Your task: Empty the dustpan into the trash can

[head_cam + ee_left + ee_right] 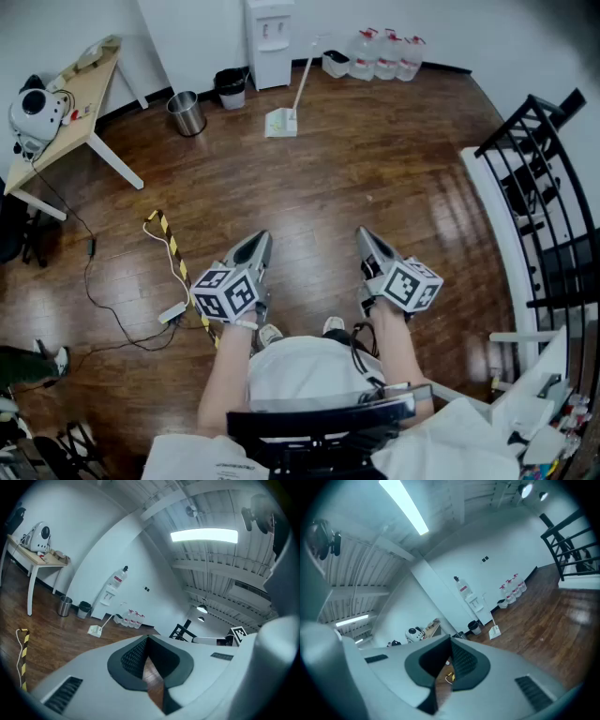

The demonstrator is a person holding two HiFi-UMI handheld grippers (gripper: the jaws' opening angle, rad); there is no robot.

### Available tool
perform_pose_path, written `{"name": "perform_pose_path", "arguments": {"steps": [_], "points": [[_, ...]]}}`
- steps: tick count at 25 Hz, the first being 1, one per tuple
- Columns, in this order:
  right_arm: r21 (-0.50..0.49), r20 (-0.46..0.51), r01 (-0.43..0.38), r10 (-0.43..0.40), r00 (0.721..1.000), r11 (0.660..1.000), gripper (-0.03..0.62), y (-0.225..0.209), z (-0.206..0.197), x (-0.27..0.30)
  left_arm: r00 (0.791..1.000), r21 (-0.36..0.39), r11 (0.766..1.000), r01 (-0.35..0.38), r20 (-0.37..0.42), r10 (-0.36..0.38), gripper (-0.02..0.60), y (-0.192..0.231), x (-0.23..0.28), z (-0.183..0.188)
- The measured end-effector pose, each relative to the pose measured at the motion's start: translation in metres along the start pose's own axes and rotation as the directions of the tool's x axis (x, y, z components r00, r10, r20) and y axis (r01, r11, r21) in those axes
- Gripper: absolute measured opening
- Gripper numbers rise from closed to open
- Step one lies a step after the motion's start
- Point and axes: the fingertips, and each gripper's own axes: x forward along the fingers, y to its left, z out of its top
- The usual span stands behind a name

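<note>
Dustpan is on the wood floor at 12 o'clock from the person, far across the room. The pan lies flat and its long handle angles up toward 1 o'clock. It's too small in every view to tell what's in it.

Black bin is near, at 10 o'clock of the pan. Steel trash can is at 9 o'clock, a bit farther. Either could be the target; I'd judge the bin the shorter carry. Water dispenser is at 12 o'clock of the pan, water jugs at 2 o'clock.

Left gripper and right gripper are both well apart from the pan, aimed at 12 o'clock. In both gripper views the jaws are clenched tip to tip with nothing between them.

Pickup hasn't begun, so the step in hand looks like the approach. Suggested:
- Walk straight at 12 o'clock. The yellow-black cable sits at 9 o'clock of the left gripper, off that line.
- Open one gripper before reaching the handle and clamp the handle low, for better control of the pan.
- Keep the pan level on the carry, with the second gripper higher on the handle to stop any swing.
- Get the pan lip past the rim before tilting.
</note>
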Motion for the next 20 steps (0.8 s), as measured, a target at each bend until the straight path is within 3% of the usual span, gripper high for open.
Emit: {"name": "perform_pose_path", "arguments": {"steps": [14, 20], "points": [[0.049, 0.028, 0.020, -0.022, 0.999, 0.999, 0.006, 0.036, -0.033, 0.041, 0.998, 0.060, 0.998, 0.029, -0.049, -0.026, -0.005, 0.053, -0.023, 0.025], [0.092, 0.050, 0.019, -0.024, 0.998, 0.996, 0.005, 0.027, -0.019, 0.082, 0.998, 0.071, 0.997, 0.007, -0.056, -0.003, -0.005, 0.086, -0.008, 0.046]]}}
